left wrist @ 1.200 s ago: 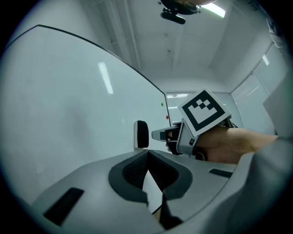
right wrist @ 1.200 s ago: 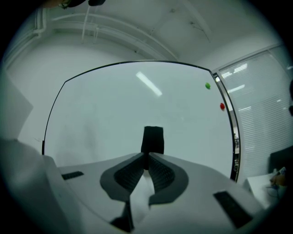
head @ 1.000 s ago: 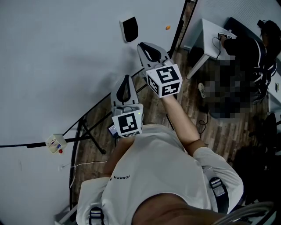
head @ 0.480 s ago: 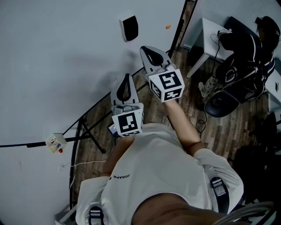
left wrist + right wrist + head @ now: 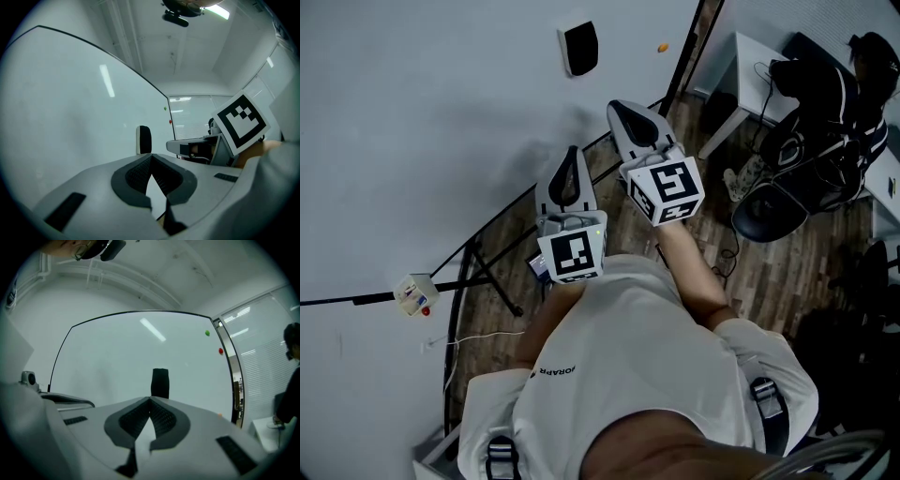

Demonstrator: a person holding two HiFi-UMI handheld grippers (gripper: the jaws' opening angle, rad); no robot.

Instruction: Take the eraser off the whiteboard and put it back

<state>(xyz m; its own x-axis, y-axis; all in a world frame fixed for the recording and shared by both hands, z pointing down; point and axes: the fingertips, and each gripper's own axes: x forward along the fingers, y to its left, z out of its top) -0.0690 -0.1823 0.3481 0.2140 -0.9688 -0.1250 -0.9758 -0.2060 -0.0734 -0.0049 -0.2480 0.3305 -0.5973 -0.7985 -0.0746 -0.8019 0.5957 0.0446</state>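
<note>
Right gripper (image 5: pixel 630 120) has drawn back a little from the eraser (image 5: pixel 579 48), which clings to the whiteboard (image 5: pixel 431 141), apart from both grippers. Its jaws are closed and empty, and so are those of the left gripper (image 5: pixel 573 159). Judging by this, the eraser is either untouched or already put back.

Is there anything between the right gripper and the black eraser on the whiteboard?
No. In the right gripper view, only bare whiteboard shows between the right gripper, its jaws shut, and the eraser. Nothing stands in the way.
</note>
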